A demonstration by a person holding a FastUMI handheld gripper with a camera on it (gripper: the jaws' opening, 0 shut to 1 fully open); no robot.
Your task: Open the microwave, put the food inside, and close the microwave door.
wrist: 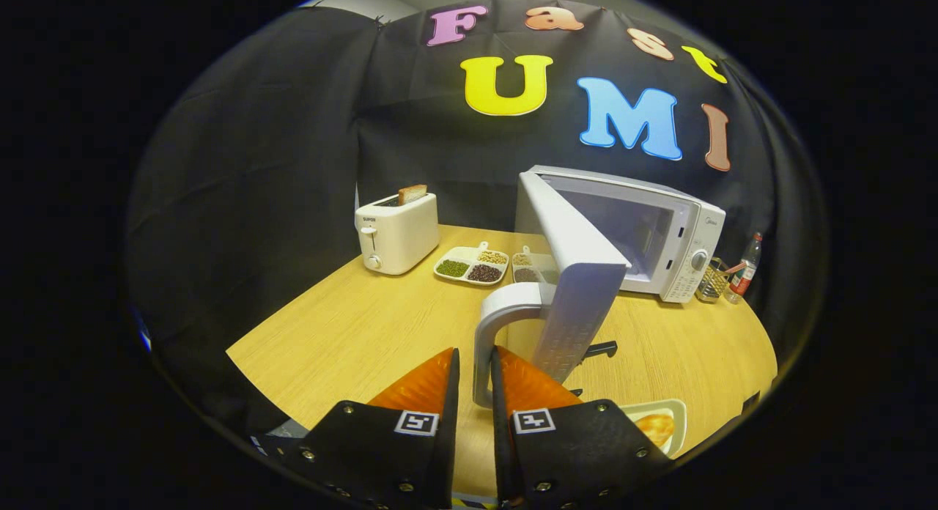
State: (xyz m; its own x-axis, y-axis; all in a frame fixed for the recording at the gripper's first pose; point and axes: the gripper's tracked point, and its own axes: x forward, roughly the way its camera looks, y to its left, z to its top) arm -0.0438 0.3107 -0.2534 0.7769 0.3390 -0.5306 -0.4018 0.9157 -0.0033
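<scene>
Now your gripper is clamped on the door handle of the microwave — both fingers press it. The door stands wide open, and the food plate lies on the table, just beside the right finger.

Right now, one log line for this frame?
step: opening door | fingers: shut on door handle | microwave door: swung wide open | food plate: on table, beside fingers, not yet inside
</scene>
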